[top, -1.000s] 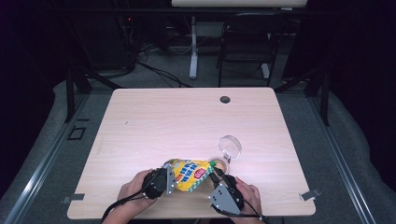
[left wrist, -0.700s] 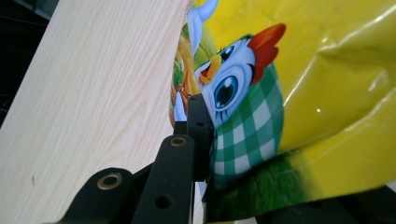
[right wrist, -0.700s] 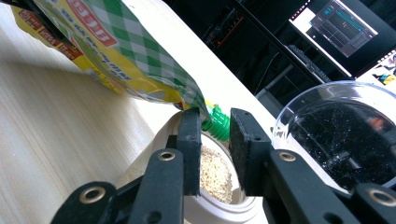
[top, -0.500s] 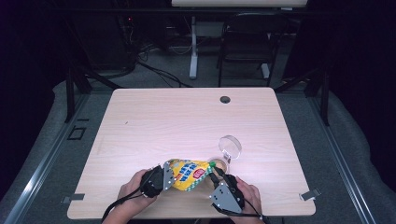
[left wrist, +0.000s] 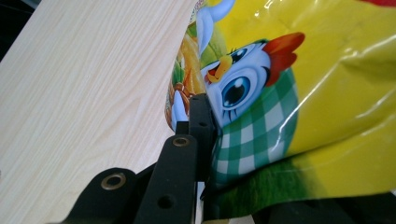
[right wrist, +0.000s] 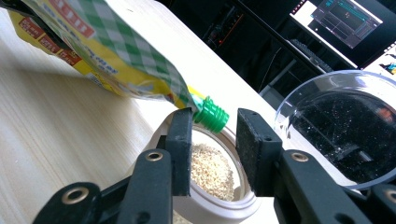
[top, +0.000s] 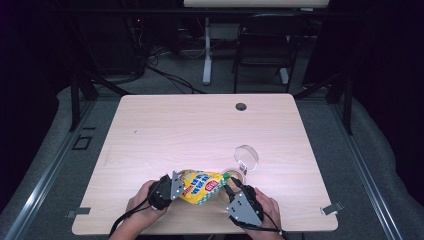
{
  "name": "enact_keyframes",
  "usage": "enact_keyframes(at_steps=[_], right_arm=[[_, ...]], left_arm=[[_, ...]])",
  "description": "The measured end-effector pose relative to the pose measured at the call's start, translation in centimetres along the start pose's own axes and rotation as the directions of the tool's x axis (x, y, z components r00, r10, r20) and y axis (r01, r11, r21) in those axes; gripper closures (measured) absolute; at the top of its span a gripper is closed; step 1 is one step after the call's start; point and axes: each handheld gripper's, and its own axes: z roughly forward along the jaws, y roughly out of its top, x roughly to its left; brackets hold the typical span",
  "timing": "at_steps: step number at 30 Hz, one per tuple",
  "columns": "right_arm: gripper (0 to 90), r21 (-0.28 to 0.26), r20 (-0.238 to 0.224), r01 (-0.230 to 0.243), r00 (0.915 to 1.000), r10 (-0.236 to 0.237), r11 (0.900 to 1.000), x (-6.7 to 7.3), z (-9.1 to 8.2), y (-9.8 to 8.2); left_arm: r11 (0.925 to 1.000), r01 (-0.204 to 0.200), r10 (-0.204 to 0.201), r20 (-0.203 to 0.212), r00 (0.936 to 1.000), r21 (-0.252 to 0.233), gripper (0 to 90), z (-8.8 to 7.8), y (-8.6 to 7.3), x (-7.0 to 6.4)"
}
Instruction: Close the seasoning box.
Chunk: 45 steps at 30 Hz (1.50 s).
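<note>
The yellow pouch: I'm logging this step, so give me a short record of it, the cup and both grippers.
pouch: yellow spouted pouch, tilted, green cap still on, above the cup
cup: white cup with pale grains, on the table
lid: clear lid beside the cup
left gripper: left gripper shut on the pouch's bottom end
right gripper: right gripper, fingers have just been opening, standing either side of the cap, no longer pressing it

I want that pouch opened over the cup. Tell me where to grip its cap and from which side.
Grip the green cap on its ribbed sides, coming along the spout's axis from its free end, as the right gripper is placed now. The pouch is tilted, spout down over the cup, so the cap juts clear; the ribs suit twisting.
</note>
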Motion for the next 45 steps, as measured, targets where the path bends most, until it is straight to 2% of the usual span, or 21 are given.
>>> enact_keyframes(at_steps=[9, 16, 18, 21, 22, 23, 24, 25, 28, 29, 30, 31, 32, 33, 34, 35, 36, 37, 40, 41, 45], right_arm=[[65.2, 0.001, -0.001, -0.022, 0.9998, 0.022, 1.000, -0.2, 0.0, 0.0], [64.9, -0.001, -0.001, -0.032, 0.9995, 0.032, 0.999, -0.4, 0.0, -0.1], [64.8, 0.000, 0.001, -0.038, 0.9993, 0.038, 0.999, -0.4, -0.1, -0.1], [64.8, 0.002, -0.001, -0.047, 0.9989, 0.047, 0.999, -0.6, -0.1, -0.1], [64.8, 0.002, -0.001, -0.047, 0.9989, 0.047, 0.999, -0.6, -0.1, -0.1], [64.8, 0.000, 0.002, -0.058, 0.9983, 0.058, 0.998, -0.7, -0.1, -0.2], [64.8, 0.000, 0.002, -0.058, 0.9983, 0.058, 0.998, -0.7, -0.1, -0.2], [64.8, 0.000, 0.001, -0.060, 0.9982, 0.060, 0.998, -0.7, -0.1, -0.2], [64.8, 0.001, 0.001, -0.066, 0.9978, 0.066, 0.998, -0.8, -0.1, -0.2], [64.6, 0.000, 0.000, -0.071, 0.9975, 0.071, 0.997, -0.8, -0.1, -0.2], [64.6, 0.002, -0.002, -0.070, 0.9975, 0.070, 0.998, -0.9, -0.1, -0.2], [64.4, 0.001, -0.004, -0.072, 0.9974, 0.072, 0.997, -0.9, -0.1, -0.2], [64.4, 0.003, -0.003, -0.075, 0.9971, 0.075, 0.997, -0.9, 0.0, -0.2], [64.3, 0.006, -0.003, -0.076, 0.9971, 0.076, 0.997, -0.9, -0.1, -0.2], [64.3, 0.006, -0.003, -0.076, 0.9971, 0.076, 0.997, -0.9, -0.1, -0.2], [64.2, 0.007, -0.003, -0.077, 0.9970, 0.077, 0.997, -1.0, -0.1, -0.2], [64.2, 0.007, -0.003, -0.077, 0.9970, 0.077, 0.997, -1.0, -0.1, -0.2], [64.1, 0.005, -0.002, -0.080, 0.9968, 0.080, 0.997, -1.0, -0.1, -0.2], [64.0, 0.004, -0.006, -0.086, 0.9962, 0.086, 0.996, -1.1, -0.1, -0.3], [63.9, 0.005, -0.006, -0.090, 0.9959, 0.090, 0.996, -1.1, -0.1, -0.3], [63.6, 0.004, -0.006, -0.097, 0.9953, 0.097, 0.995, -1.2, -0.1, -0.3]], left_arm=[[0.9946, 0.099, -0.097, 0.053, 0.9939, -0.033, 84.7, -0.1, -0.7, 1.2], [0.9768, 0.203, -0.195, 0.105, 0.9752, -0.069, 84.4, 0.0, -1.5, 2.1], [0.9680, 0.239, -0.229, 0.128, 0.9651, -0.076, 84.3, 0.0, -1.8, 2.5], [0.9484, 0.304, -0.287, 0.165, 0.9436, -0.089, 84.2, 0.1, -2.3, 3.2], [0.9484, 0.304, -0.287, 0.165, 0.9436, -0.089, 84.1, 0.1, -2.3, 3.2], [0.9341, 0.343, -0.322, 0.185, 0.9286, -0.098, 84.0, 0.1, -2.7, 3.6], [0.9341, 0.343, -0.322, 0.185, 0.9286, -0.098, 83.8, 0.1, -2.7, 3.6], [0.9216, 0.375, -0.350, 0.206, 0.9140, -0.100, 83.8, 0.2, -3.0, 3.9], [0.8999, 0.422, -0.390, 0.229, 0.8917, -0.110, 83.3, 0.3, -3.6, 4.4], [0.8850, 0.451, -0.414, 0.251, 0.8751, -0.114, 83.1, 0.4, -3.9, 4.7], [0.8767, 0.468, -0.428, 0.262, 0.8649, -0.111, 83.0, 0.4, -4.0, 4.8], [0.8767, 0.468, -0.428, 0.262, 0.8649, -0.111, 83.0, 0.4, -4.0, 4.8], [0.8687, 0.483, -0.440, 0.272, 0.8557, -0.112, 82.8, 0.5, -4.2, 4.9], [0.8491, 0.516, -0.469, 0.284, 0.8359, -0.114, 82.6, 0.6, -4.5, 5.2], [0.8491, 0.516, -0.469, 0.284, 0.8359, -0.114, 82.5, 0.6, -4.5, 5.2], [0.8318, 0.544, -0.493, 0.300, 0.8164, -0.112, 82.2, 0.7, -4.9, 5.4], [0.8318, 0.544, -0.493, 0.300, 0.8164, -0.112, 81.9, 0.7, -4.9, 5.4], [0.8107, 0.575, -0.522, 0.308, 0.7956, -0.112, 81.6, 0.8, -5.3, 5.6], [0.8037, 0.585, -0.532, 0.308, 0.7886, -0.109, 81.0, 0.9, -5.6, 5.8], [0.7936, 0.599, -0.548, 0.306, 0.7786, -0.104, 80.8, 0.9, -5.9, 6.0], [0.7816, 0.616, -0.569, 0.298, 0.7668, -0.095, 79.8, 1.1, -6.4, 6.3]])
